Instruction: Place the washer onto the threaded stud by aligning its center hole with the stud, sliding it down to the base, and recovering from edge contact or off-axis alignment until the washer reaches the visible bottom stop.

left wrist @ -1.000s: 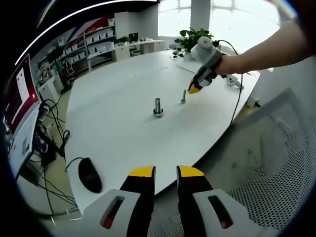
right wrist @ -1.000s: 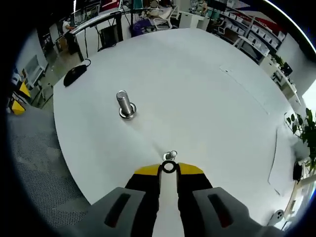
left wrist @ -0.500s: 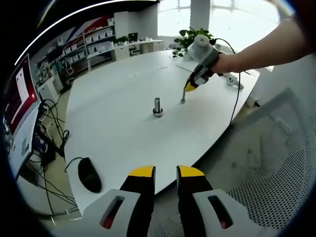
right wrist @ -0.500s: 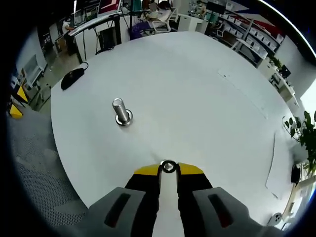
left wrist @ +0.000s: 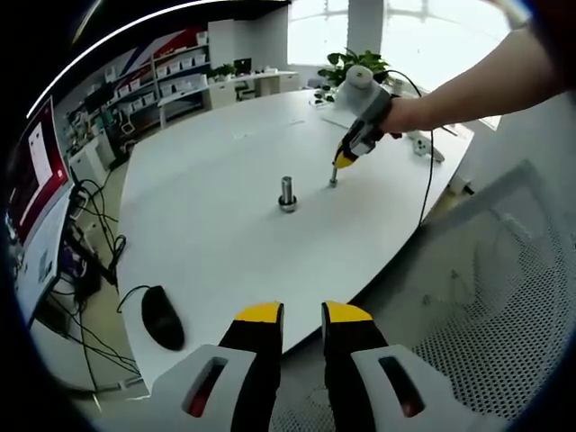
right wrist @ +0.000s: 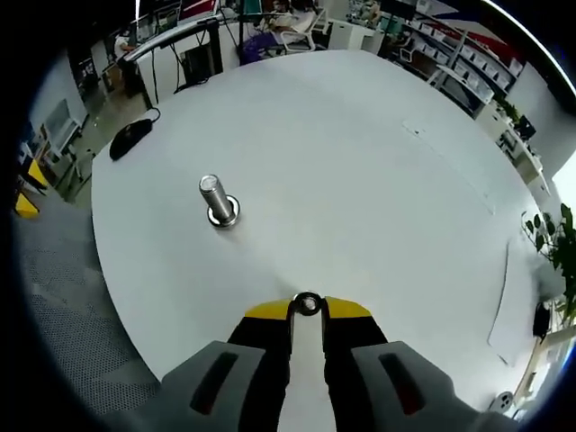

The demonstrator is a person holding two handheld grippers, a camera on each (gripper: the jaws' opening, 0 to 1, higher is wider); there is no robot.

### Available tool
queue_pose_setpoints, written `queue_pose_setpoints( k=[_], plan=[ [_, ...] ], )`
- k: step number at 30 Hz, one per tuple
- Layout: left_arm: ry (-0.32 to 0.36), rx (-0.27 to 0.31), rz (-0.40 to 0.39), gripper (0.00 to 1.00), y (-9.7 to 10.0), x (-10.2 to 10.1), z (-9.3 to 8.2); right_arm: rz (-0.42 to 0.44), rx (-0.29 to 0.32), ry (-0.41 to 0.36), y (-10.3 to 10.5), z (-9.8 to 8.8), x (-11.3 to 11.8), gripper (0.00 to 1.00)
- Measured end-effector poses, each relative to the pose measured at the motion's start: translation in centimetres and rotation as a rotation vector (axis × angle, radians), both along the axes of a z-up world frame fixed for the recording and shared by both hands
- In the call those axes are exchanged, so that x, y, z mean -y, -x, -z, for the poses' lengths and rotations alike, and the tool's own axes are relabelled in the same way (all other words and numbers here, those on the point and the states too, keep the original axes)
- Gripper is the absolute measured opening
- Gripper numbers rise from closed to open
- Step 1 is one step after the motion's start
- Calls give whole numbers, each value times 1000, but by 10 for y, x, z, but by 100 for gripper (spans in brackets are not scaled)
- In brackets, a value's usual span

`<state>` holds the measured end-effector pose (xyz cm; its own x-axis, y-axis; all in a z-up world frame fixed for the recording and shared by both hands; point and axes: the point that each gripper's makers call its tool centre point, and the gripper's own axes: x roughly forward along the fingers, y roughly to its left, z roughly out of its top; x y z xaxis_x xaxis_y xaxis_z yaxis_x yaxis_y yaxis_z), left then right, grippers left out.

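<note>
In the right gripper view the right claw [right wrist: 307,309] is clamped on a small metal washer [right wrist: 307,304], pinched between the yellow tips with its hole showing. In the left gripper view the same claw [left wrist: 343,162], held by a person's hand [left wrist: 409,115], sits directly over a slim threaded stud [left wrist: 334,176] standing upright on the white worktop [left wrist: 216,216]; whether the washer touches the stud cannot be told. A thicker bolt [right wrist: 216,200] stands upright on its head well to the left of the right claw (in the left gripper view it is just beside the slim stud). The left claw [left wrist: 302,313] hangs off the worktop's near edge, its tips slightly apart with nothing between them. A black mouse [left wrist: 163,318] lies near that edge.
</note>
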<state>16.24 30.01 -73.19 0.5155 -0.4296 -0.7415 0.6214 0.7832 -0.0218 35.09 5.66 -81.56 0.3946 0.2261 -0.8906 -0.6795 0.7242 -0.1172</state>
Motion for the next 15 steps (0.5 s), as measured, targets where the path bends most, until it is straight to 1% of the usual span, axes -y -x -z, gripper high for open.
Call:
queue_pose_setpoints(
  k=[9, 15],
  plan=[
    [1, -4, -2, 14, 0, 0, 0, -4, -32, 8, -1, 15, -1, 14],
    [2, -5, -4, 14, 0, 0, 0, 6, -61, 21, 2, 30, -1, 15]
  ],
)
